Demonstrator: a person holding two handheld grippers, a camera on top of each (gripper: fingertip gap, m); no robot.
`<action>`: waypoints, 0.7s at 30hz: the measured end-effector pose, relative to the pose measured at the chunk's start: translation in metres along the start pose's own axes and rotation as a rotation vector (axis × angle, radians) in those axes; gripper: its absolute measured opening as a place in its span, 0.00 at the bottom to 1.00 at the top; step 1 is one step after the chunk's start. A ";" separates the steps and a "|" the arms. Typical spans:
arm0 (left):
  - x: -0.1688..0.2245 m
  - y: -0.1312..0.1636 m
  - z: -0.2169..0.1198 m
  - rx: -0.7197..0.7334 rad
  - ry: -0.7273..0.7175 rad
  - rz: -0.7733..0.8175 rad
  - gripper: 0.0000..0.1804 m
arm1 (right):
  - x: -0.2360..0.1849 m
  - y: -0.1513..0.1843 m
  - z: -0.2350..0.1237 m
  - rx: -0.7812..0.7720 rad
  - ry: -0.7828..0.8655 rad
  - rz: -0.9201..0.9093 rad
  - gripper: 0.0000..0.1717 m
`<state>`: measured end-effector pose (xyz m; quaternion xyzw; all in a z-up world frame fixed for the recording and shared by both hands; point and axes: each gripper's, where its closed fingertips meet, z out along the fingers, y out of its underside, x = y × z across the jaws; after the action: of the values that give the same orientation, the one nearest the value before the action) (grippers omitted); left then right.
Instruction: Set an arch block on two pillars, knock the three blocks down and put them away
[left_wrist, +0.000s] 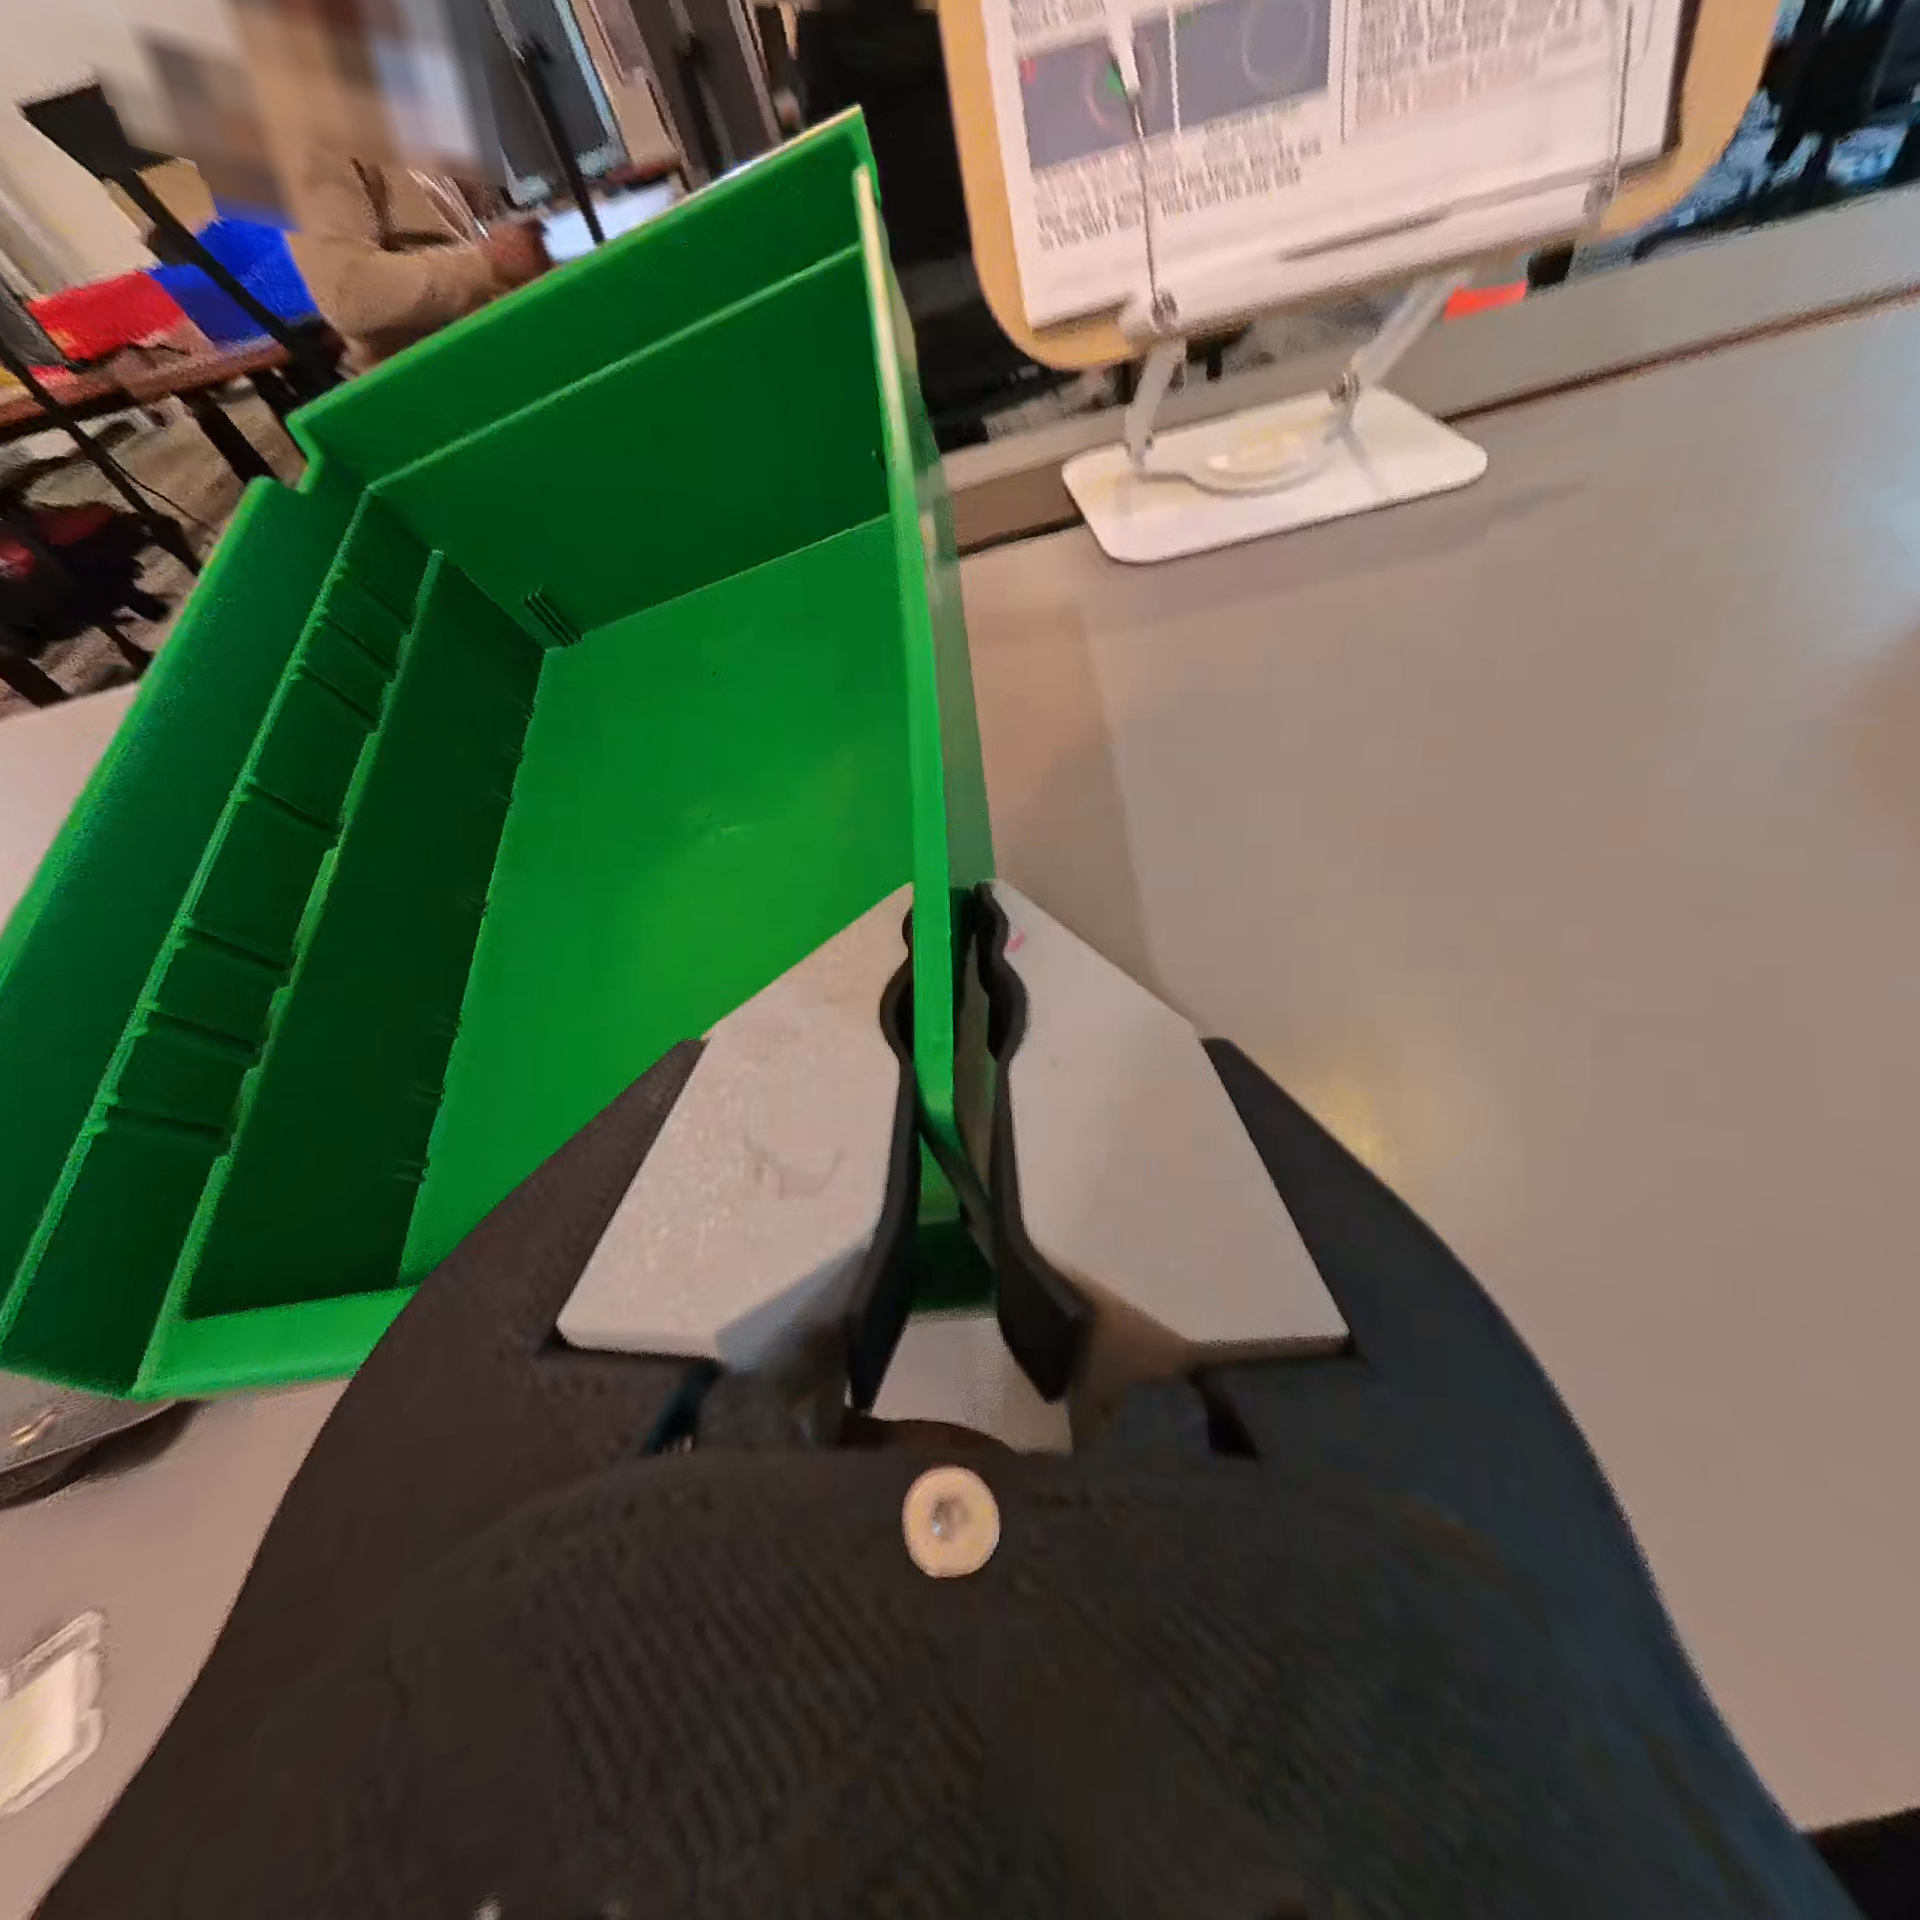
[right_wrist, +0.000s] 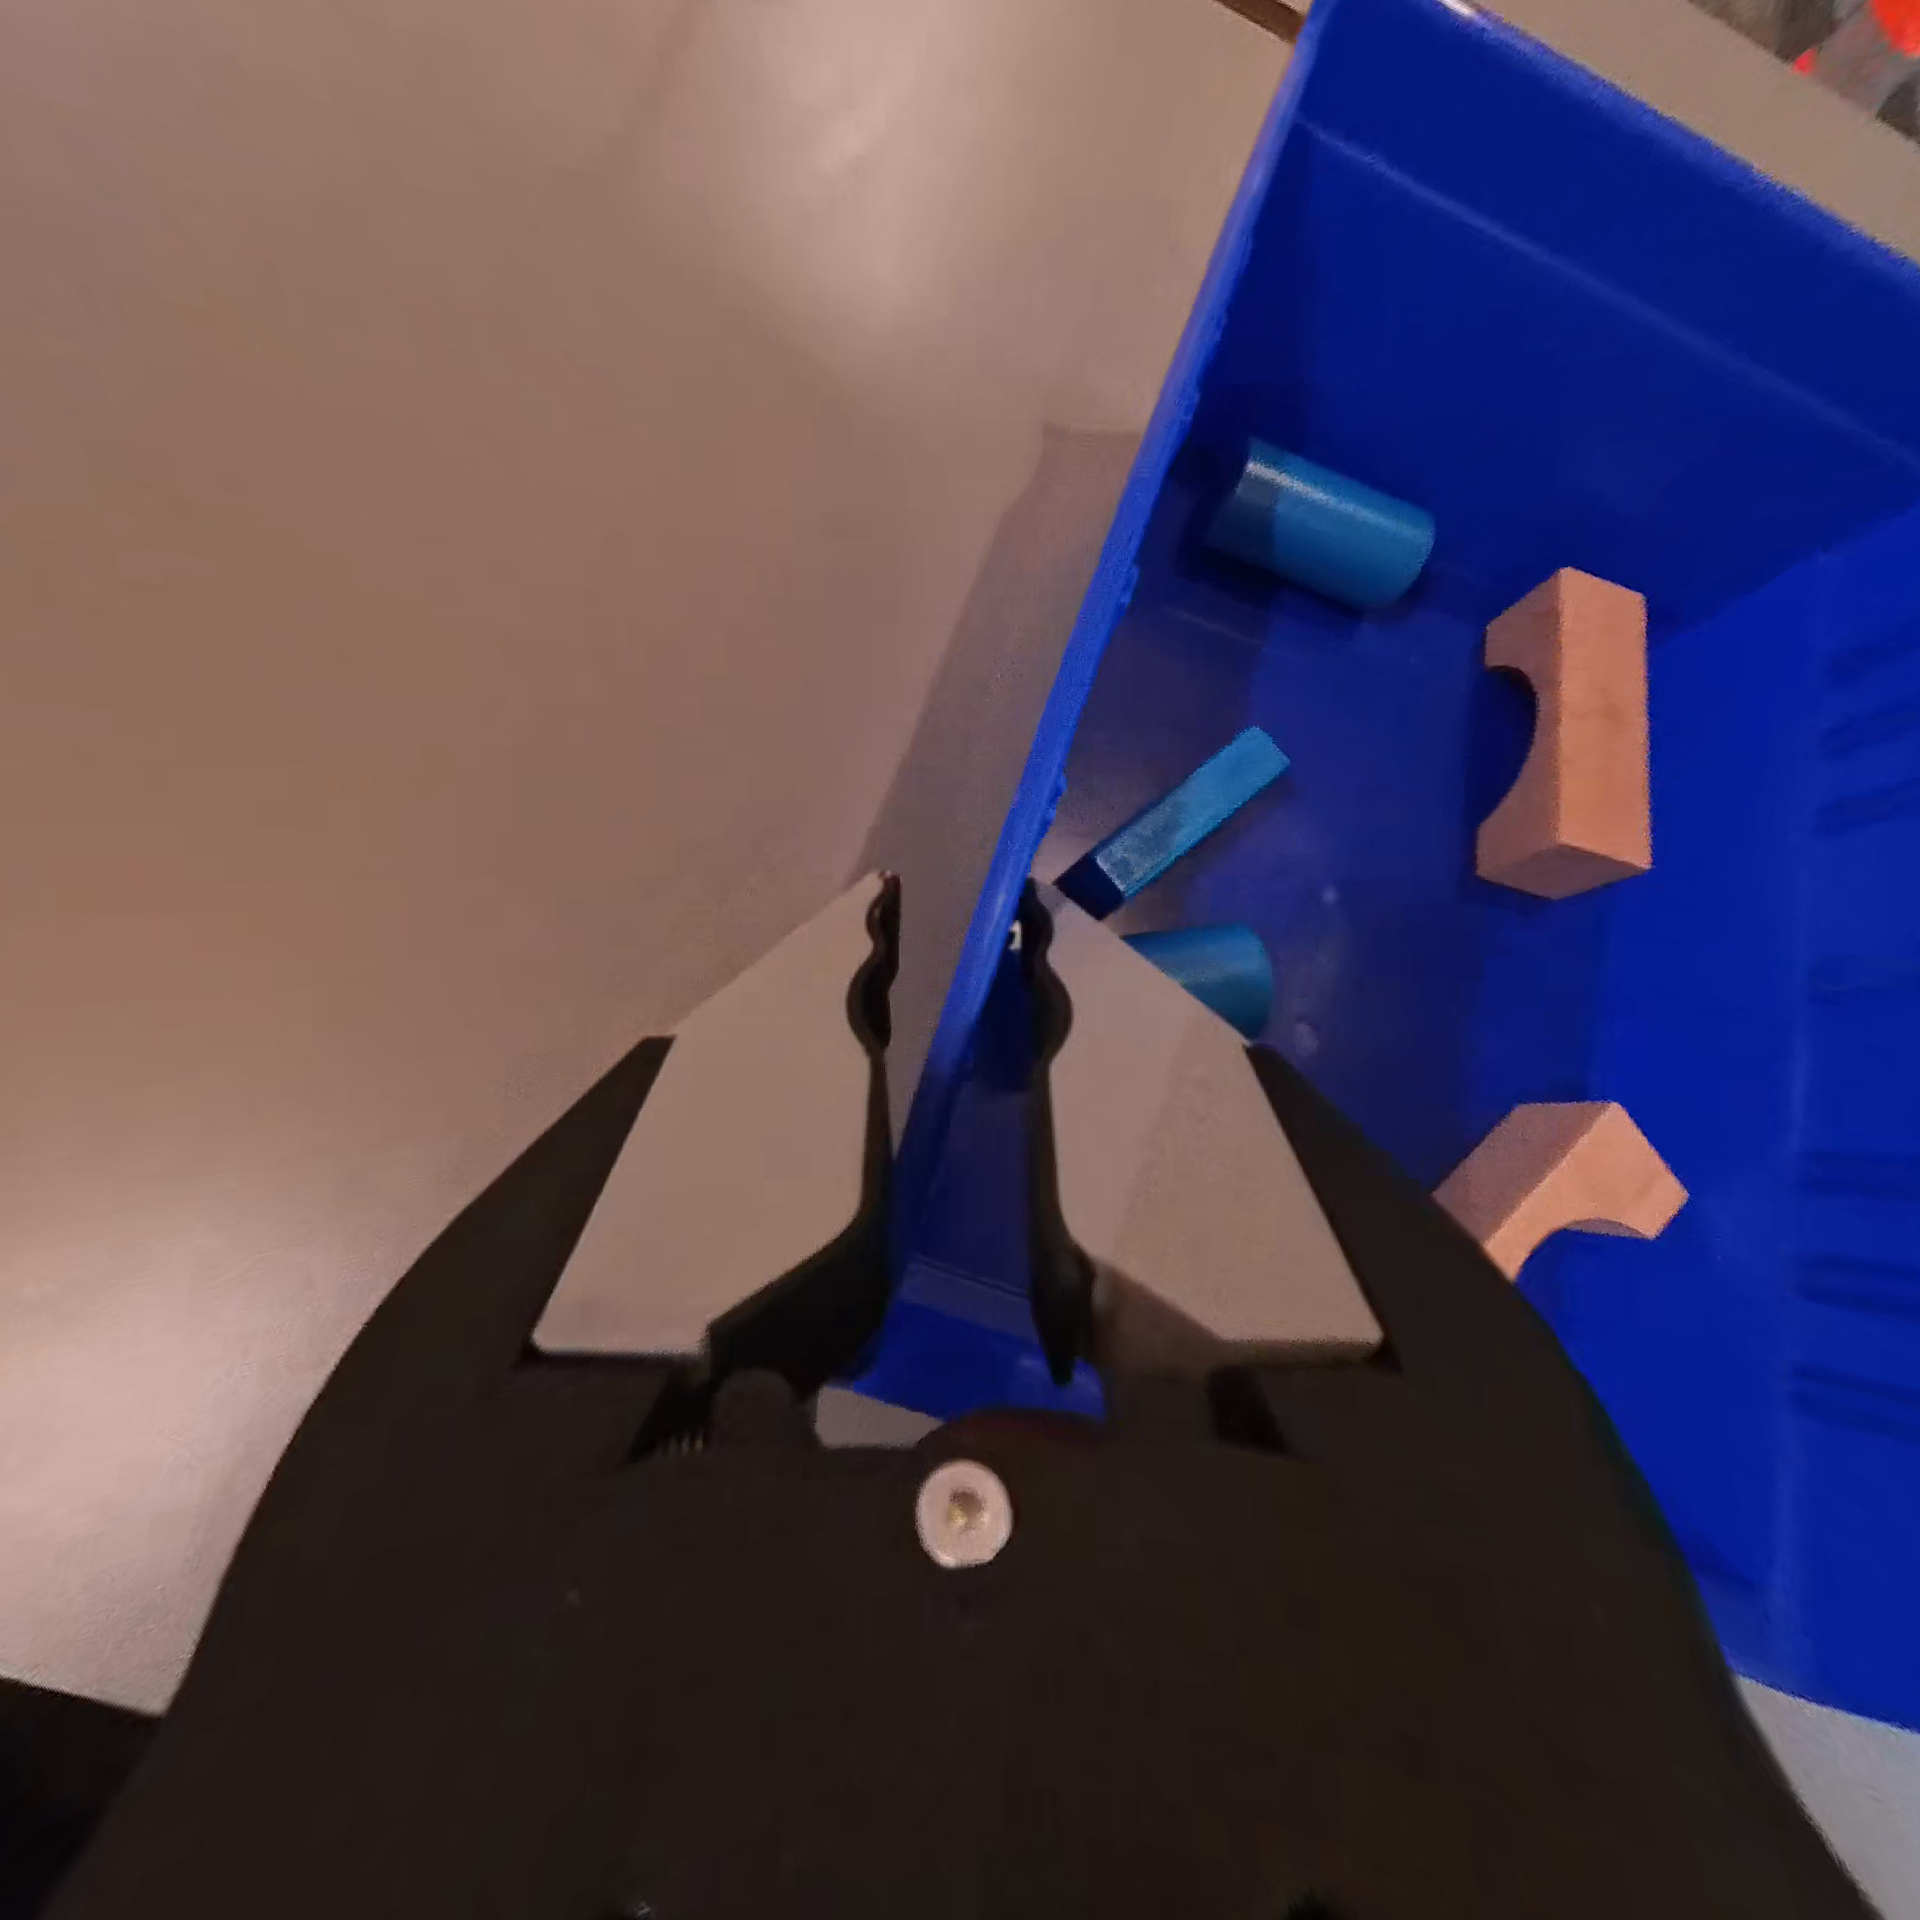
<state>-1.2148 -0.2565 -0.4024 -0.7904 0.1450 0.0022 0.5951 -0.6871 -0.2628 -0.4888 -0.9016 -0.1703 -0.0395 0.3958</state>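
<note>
In the left wrist view my left gripper (left_wrist: 951, 935) is shut on the right side wall of an empty green bin (left_wrist: 707, 790); both pads press on the thin wall. In the right wrist view my right gripper (right_wrist: 956, 904) straddles the left wall of a blue bin (right_wrist: 1143, 540). Its right pad (right_wrist: 1034, 935) touches the wall and its left pad (right_wrist: 883, 935) stands apart from it. Inside the blue bin lie two tan arch blocks (right_wrist: 1569, 727) (right_wrist: 1558, 1179), a blue cylinder (right_wrist: 1320, 535), a blue bar (right_wrist: 1184, 810) and another blue round block (right_wrist: 1210, 971).
Both bins are on a grey table (left_wrist: 1455, 831). A board with papers on a white stand (left_wrist: 1278, 478) is at the table's far edge. Red (left_wrist: 104, 312) and blue (left_wrist: 249, 270) bins sit on a table in the background. About 55 centimeters separates my left fingertips from my right.
</note>
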 end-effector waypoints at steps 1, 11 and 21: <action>-0.005 -0.007 -0.008 0.022 -0.007 -0.013 0.02 | -0.010 -0.006 0.001 0.013 -0.004 0.001 0.12; -0.020 -0.039 -0.047 0.130 -0.057 -0.019 0.02 | -0.208 -0.092 0.025 0.101 -0.250 -0.004 0.26; -0.045 -0.057 -0.079 0.235 -0.119 -0.046 0.02 | -0.423 -0.199 -0.006 0.241 -0.542 -0.047 0.29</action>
<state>-1.2577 -0.3063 -0.3176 -0.7168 0.0905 0.0185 0.6912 -1.1506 -0.2590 -0.4326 -0.8216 -0.2942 0.2139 0.4389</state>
